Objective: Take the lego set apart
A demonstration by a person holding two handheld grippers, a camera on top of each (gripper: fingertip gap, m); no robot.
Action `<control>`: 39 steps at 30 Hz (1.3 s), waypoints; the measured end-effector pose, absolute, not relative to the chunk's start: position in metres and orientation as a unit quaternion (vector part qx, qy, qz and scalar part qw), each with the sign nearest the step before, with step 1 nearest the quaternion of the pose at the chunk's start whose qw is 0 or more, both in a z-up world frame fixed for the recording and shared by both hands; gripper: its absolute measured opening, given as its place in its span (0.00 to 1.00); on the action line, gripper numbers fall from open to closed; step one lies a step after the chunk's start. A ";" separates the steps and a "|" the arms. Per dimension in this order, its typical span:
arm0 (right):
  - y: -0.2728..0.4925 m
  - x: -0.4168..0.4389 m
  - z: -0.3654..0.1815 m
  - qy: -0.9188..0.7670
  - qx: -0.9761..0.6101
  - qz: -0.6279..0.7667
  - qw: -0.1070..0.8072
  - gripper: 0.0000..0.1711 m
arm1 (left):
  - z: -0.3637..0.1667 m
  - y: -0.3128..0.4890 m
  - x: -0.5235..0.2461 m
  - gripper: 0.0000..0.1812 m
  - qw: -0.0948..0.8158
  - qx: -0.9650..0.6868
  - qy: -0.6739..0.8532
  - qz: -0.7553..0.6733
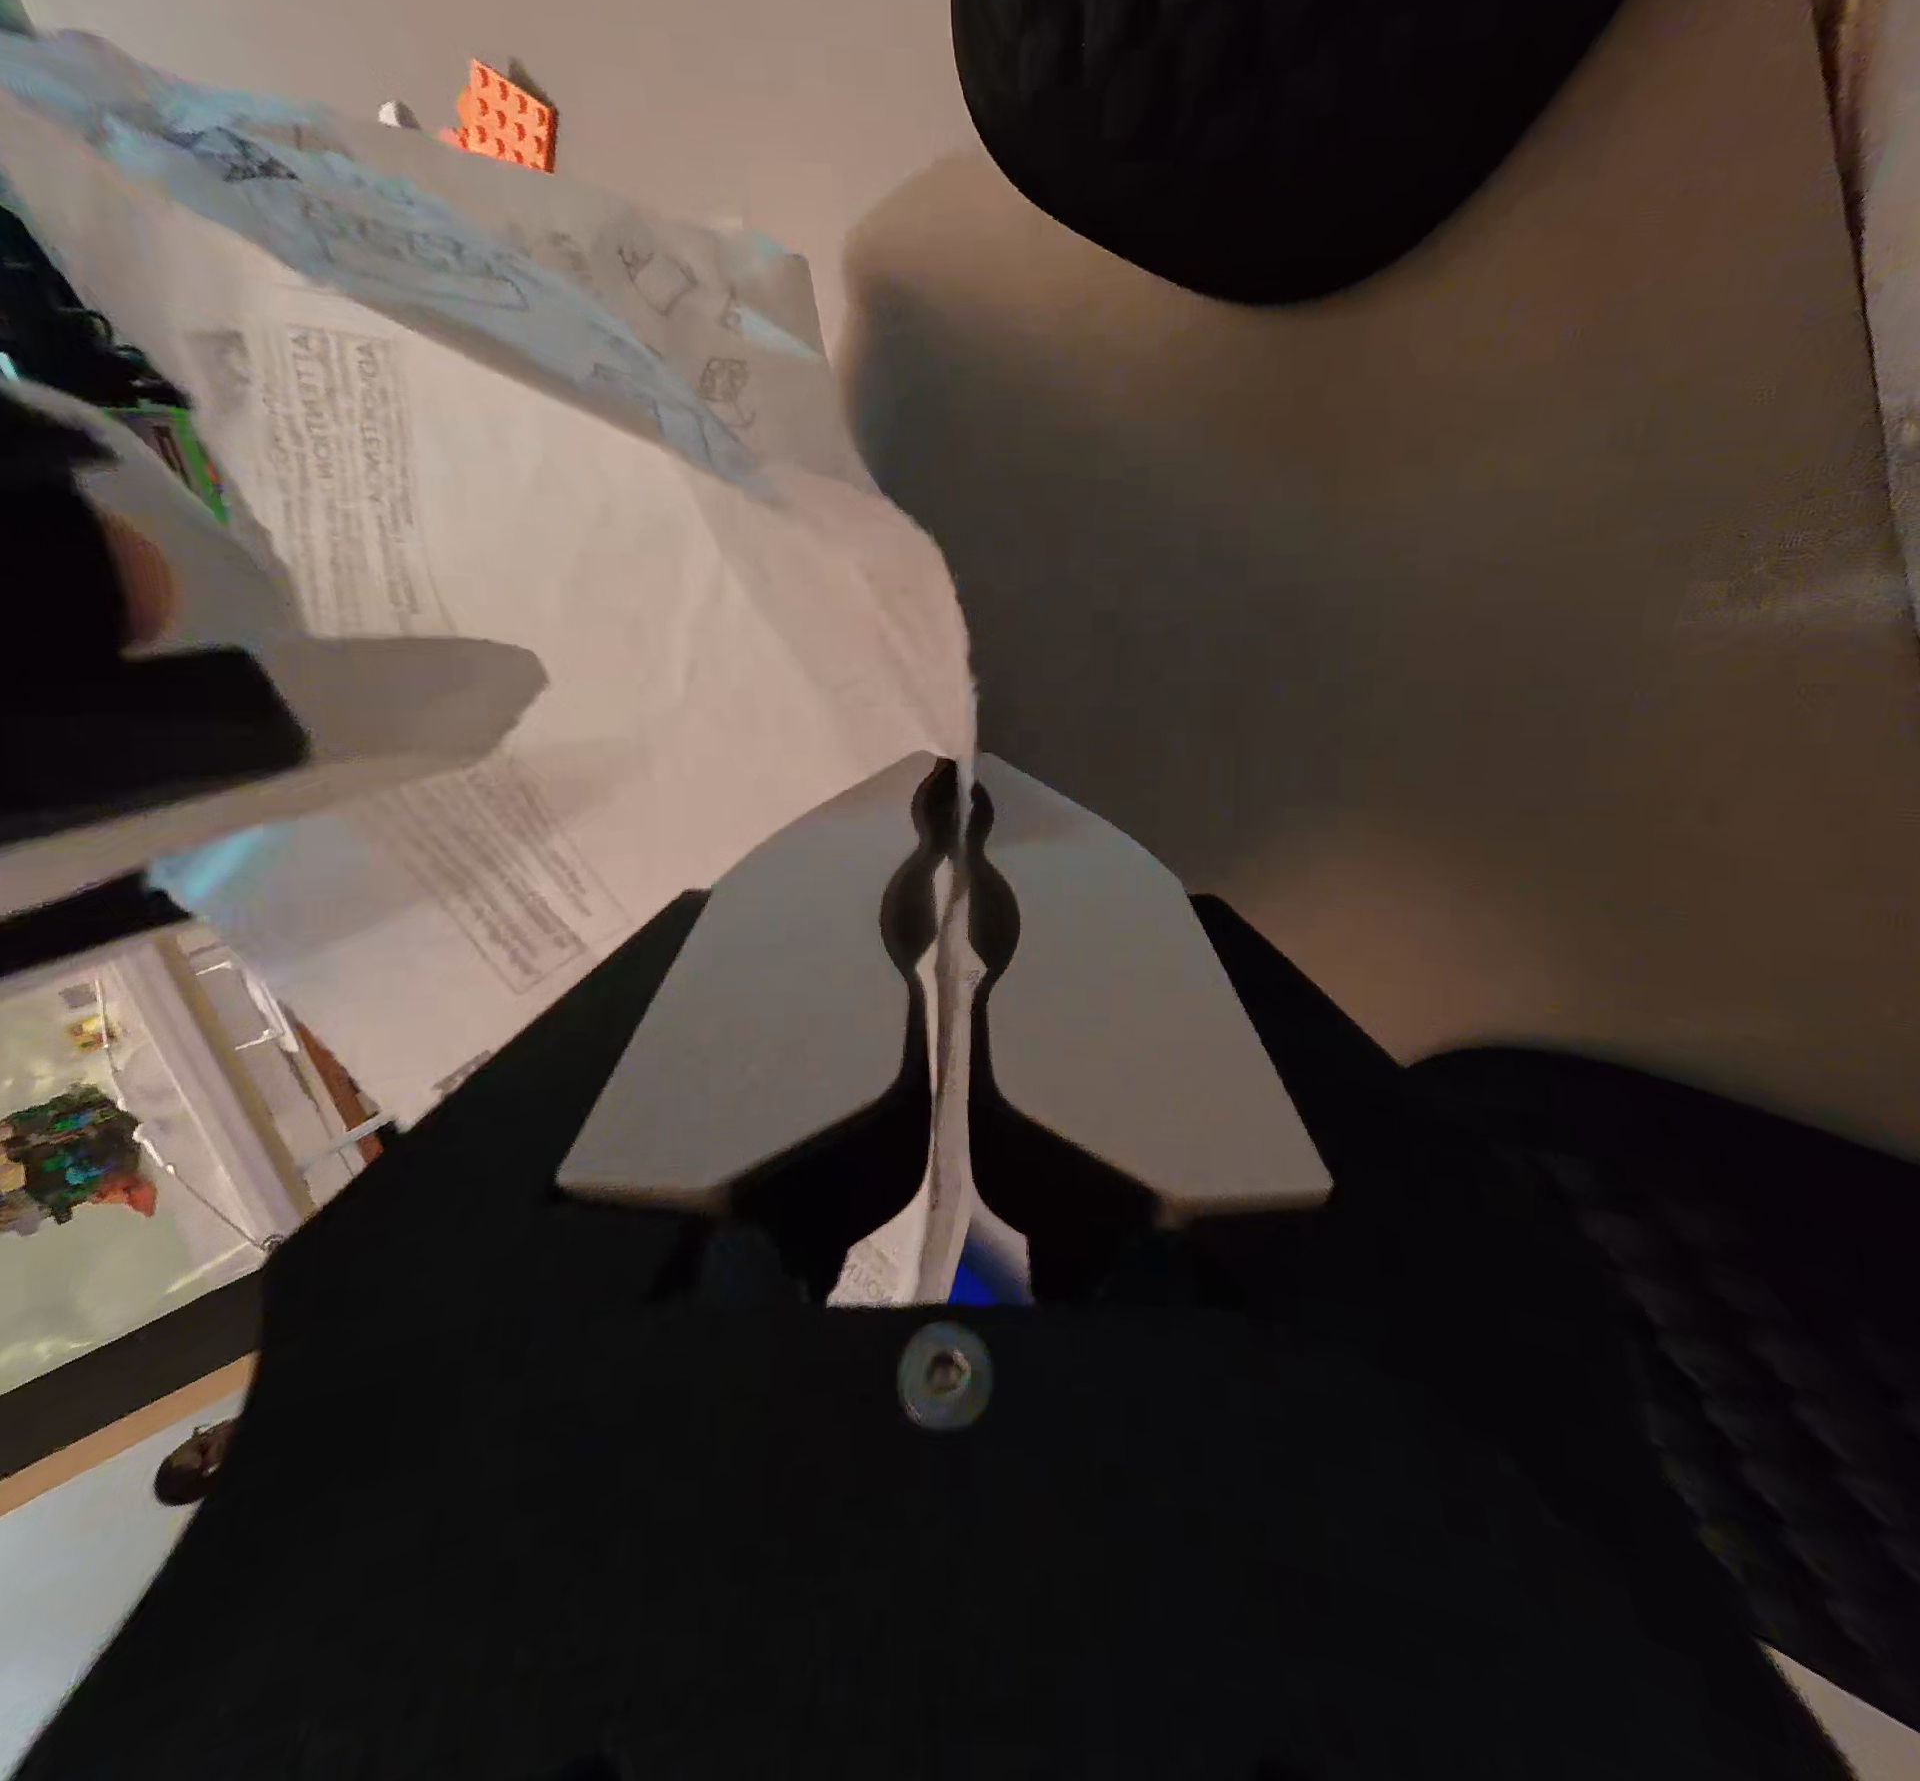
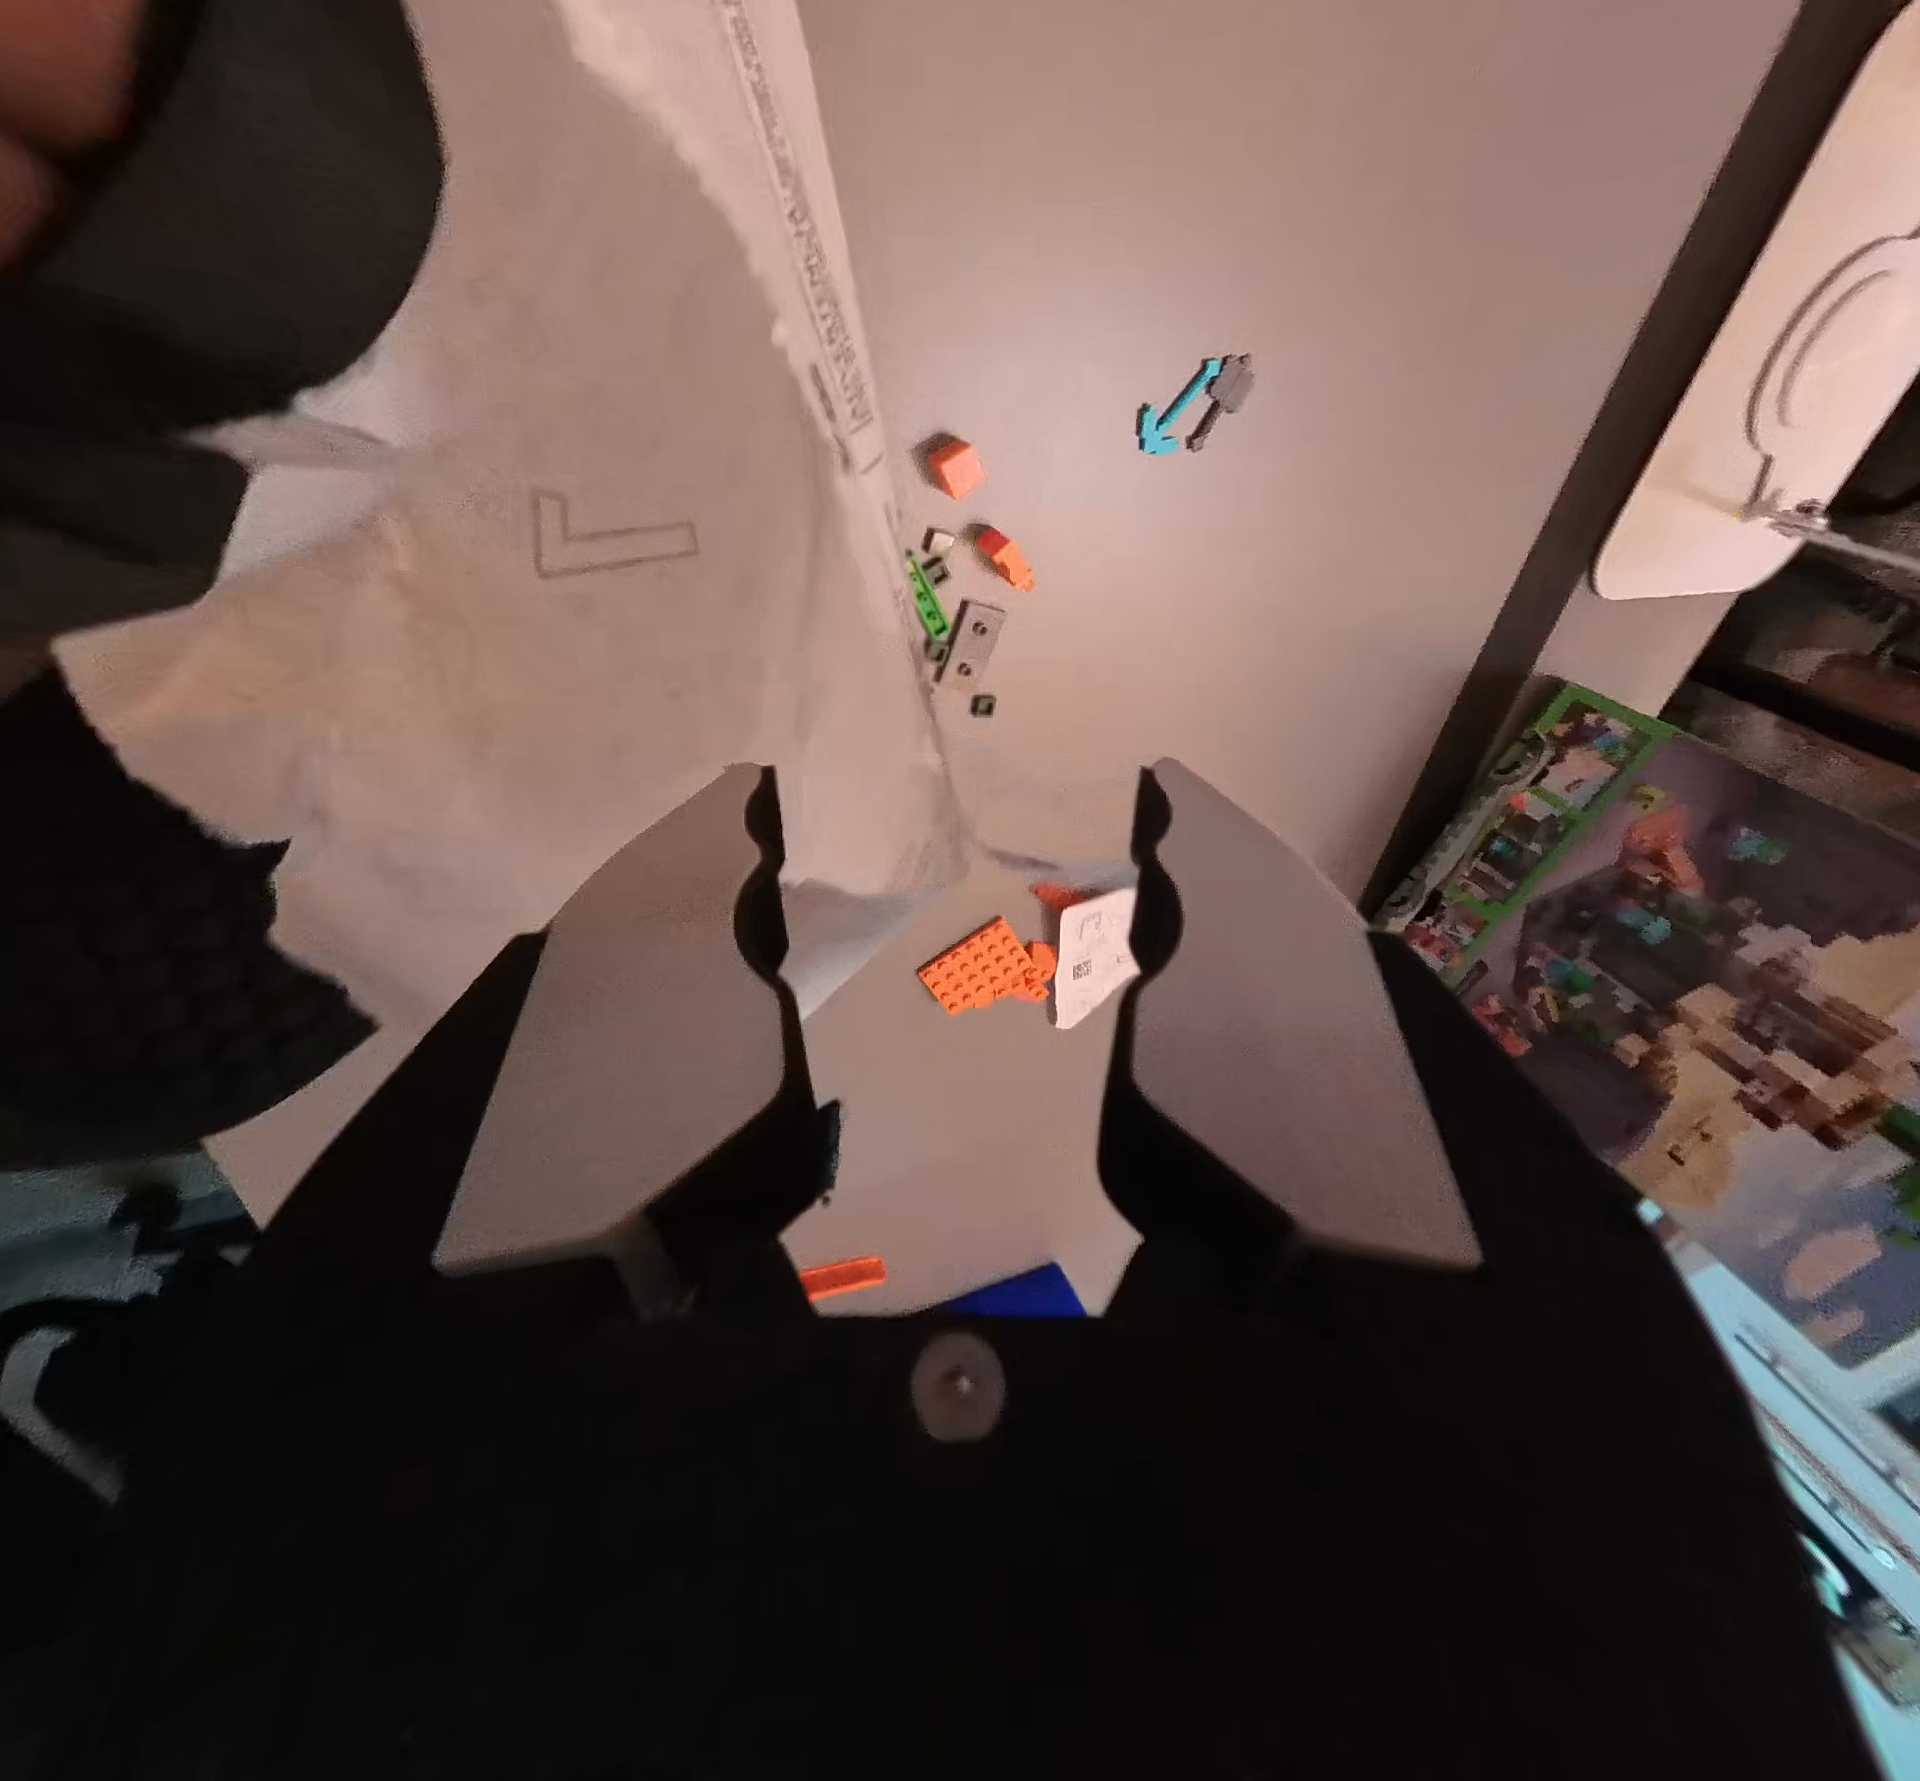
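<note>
My left gripper (image 1: 961, 775) is shut on the edge of a white printed paper bag (image 1: 582, 526), which hangs up and to the left of it. The bag also shows in the right wrist view (image 2: 582, 484), at the left. My right gripper (image 2: 956, 775) is open and empty above the table. Below it lie an orange studded plate (image 2: 987, 978) and a white paper scrap (image 2: 1091, 968). Farther off are small orange pieces (image 2: 951, 464), a green piece (image 2: 925, 599), a grey plate (image 2: 971, 640) and a teal pickaxe piece (image 2: 1174, 417). An orange plate (image 1: 506, 119) shows beyond the bag.
A colourful lego box (image 2: 1662, 952) leans at the table's right edge, under a white object (image 2: 1787, 360). A dark sleeve (image 2: 239, 204) fills the upper left. One finger of the other gripper (image 1: 416, 703) shows at the left, in front of the bag. A black padded shape (image 1: 1299, 69) is at the top. The green piece (image 2: 925, 599) is about 15 cm from both grippers' fingertips. My right tips are roughly 15 cm from the grey plate (image 2: 971, 640).
</note>
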State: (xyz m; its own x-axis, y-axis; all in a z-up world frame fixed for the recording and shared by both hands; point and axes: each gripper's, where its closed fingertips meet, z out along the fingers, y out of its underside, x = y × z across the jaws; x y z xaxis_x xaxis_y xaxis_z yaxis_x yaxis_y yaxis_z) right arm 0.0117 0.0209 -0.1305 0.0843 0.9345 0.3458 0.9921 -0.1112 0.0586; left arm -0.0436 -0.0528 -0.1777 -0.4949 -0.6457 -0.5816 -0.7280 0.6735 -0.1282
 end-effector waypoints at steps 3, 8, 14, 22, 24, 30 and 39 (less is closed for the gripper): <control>0.015 0.000 -0.142 -0.671 -0.732 -0.112 0.051 0.41 | -0.180 -0.056 -0.045 0.00 0.307 -0.393 0.864 0.075; 0.011 -0.006 -0.153 -0.686 -0.718 -0.115 0.019 0.39 | -0.181 -0.057 -0.050 0.00 0.317 -0.402 0.856 0.071; 0.019 -0.008 -0.163 -0.694 -0.689 -0.200 0.060 0.01 | -0.179 -0.054 -0.057 0.00 0.321 -0.413 0.850 0.060; 0.018 -0.014 -0.150 -0.645 -0.740 -0.178 0.061 0.00 | -0.170 -0.027 -0.056 0.31 0.327 -0.460 0.810 0.158; 0.015 -0.013 -0.150 -0.643 -0.745 -0.170 0.050 0.00 | -0.168 -0.016 -0.059 0.35 0.325 -0.464 0.795 0.217; 0.006 -0.015 -0.148 -0.625 -0.771 -0.111 0.053 0.00 | -0.177 0.001 -0.057 0.18 0.312 -0.449 0.784 0.294; 0.057 0.011 -0.127 -0.612 -0.725 -0.268 0.168 0.00 | -0.204 -0.052 -0.048 0.00 0.254 -0.412 0.862 0.150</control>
